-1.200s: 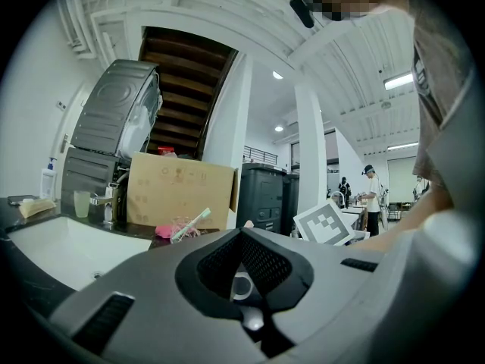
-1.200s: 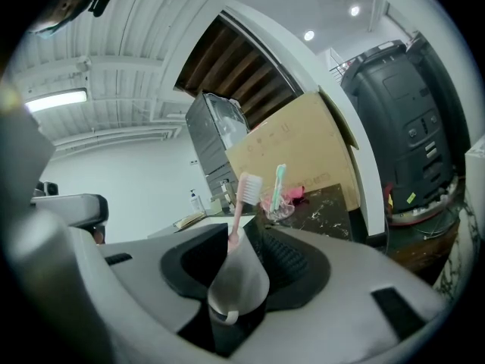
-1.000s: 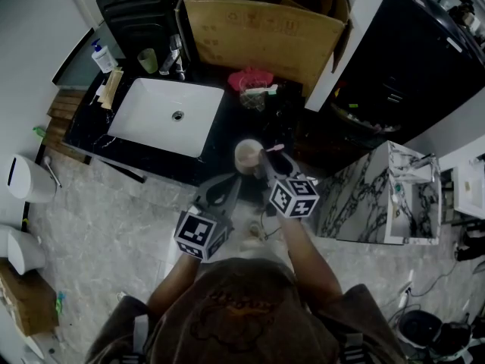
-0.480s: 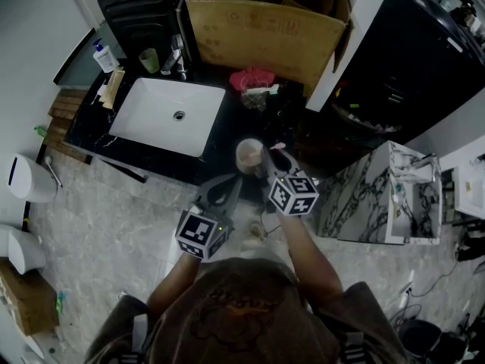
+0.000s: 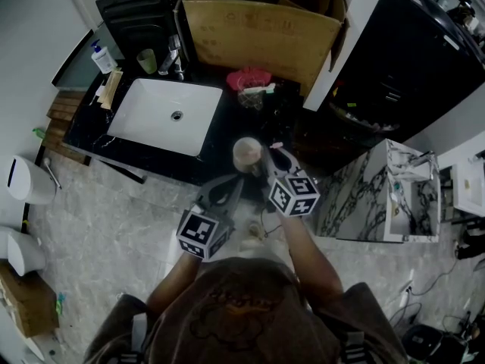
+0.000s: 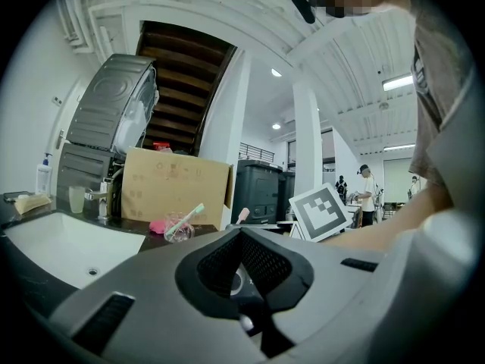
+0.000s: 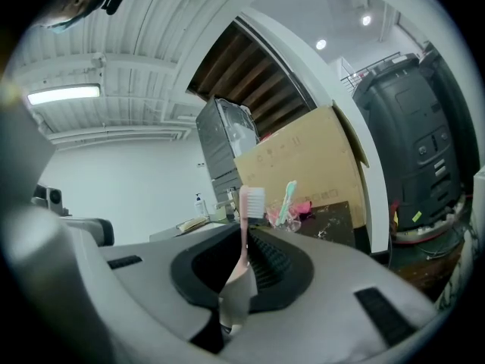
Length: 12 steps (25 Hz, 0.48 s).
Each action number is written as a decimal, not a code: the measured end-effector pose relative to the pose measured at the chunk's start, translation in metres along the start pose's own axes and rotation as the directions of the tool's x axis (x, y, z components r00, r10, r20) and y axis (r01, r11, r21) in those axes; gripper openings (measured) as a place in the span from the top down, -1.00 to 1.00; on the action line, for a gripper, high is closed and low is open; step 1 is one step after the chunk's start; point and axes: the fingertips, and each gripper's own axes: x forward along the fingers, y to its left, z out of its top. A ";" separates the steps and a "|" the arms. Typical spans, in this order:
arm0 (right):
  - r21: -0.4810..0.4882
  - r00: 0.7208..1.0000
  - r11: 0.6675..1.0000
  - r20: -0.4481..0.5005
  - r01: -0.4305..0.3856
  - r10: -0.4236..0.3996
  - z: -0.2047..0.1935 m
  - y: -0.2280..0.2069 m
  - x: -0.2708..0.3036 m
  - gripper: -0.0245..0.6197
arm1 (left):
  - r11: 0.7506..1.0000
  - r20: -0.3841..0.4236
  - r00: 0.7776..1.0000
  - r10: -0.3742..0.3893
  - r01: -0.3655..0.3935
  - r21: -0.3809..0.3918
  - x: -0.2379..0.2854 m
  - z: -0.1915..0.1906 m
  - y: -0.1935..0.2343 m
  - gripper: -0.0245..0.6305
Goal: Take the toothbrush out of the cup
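Nearest, lower centre of the head view: left tool (image 5: 229, 184), pressed together on nothing, parked just short of the cup (image 5: 247, 154). Just right of it, right tool (image 5: 267, 162), jaws just now closing in, pinching the pink toothbrush (image 7: 244, 241) low on its handle, bristles up at the centre of the right gripper view. Toothbrush probably not yet out of the cup, mid-frame on the dark desk (image 5: 220, 146).

To do the lift well: keep the pinch firm, draw straight up along the handle, avoid tilting and dragging the rim or tipping the cup; bring the left tool in to steady the cup if needed.

Hard to make out: handle's lower end, hidden by the tool; clearance from the rim; a beige patch low between the jaws. Farther up-frame, sink (image 5: 168, 114) and cardboard box (image 5: 261, 32), cut off at the top edge.
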 end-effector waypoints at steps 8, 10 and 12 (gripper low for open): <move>-0.043 1.000 0.999 0.016 -0.018 0.019 0.016 0.008 -0.005 0.85 | 1.000 0.004 1.000 -0.014 0.014 -0.010 -0.002 -0.003 -0.005 0.92; -0.061 0.999 0.998 0.025 -0.025 0.027 0.022 0.013 -0.005 0.85 | 1.000 0.004 1.000 -0.015 0.015 -0.010 -0.002 -0.003 -0.004 0.92; -0.079 0.999 0.996 0.035 -0.035 0.037 0.031 0.019 -0.007 0.85 | 1.000 0.005 1.000 -0.016 0.016 -0.009 -0.003 -0.003 -0.003 0.92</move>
